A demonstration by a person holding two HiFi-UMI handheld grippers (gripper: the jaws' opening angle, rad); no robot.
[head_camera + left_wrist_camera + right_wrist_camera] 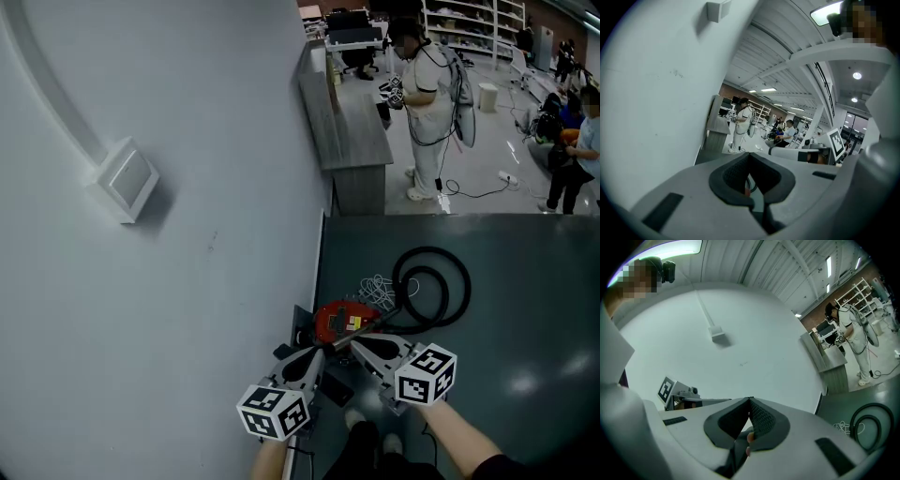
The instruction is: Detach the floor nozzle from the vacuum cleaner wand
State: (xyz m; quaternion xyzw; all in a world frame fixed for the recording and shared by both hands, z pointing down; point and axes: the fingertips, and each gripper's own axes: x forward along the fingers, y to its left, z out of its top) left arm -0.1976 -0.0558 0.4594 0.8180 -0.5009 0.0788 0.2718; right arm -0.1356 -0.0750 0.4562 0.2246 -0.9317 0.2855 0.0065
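In the head view a red vacuum cleaner body (345, 322) lies on the dark floor close to the white wall, with its black hose (433, 286) coiled in a loop behind it and a white cable (377, 289) beside it. Black parts (333, 384) lie in front of the body; I cannot make out the floor nozzle or the wand among them. My left gripper (317, 354) and right gripper (356, 346) hover side by side just in front of the red body, both shut with nothing between the jaws. The hose (869, 425) also shows in the right gripper view.
The white wall (159, 281) with a small box (127, 178) on it runs along the left. A grey counter (352, 122) stands further off, with a person (427, 103) at it. More people and shelves are at the far right.
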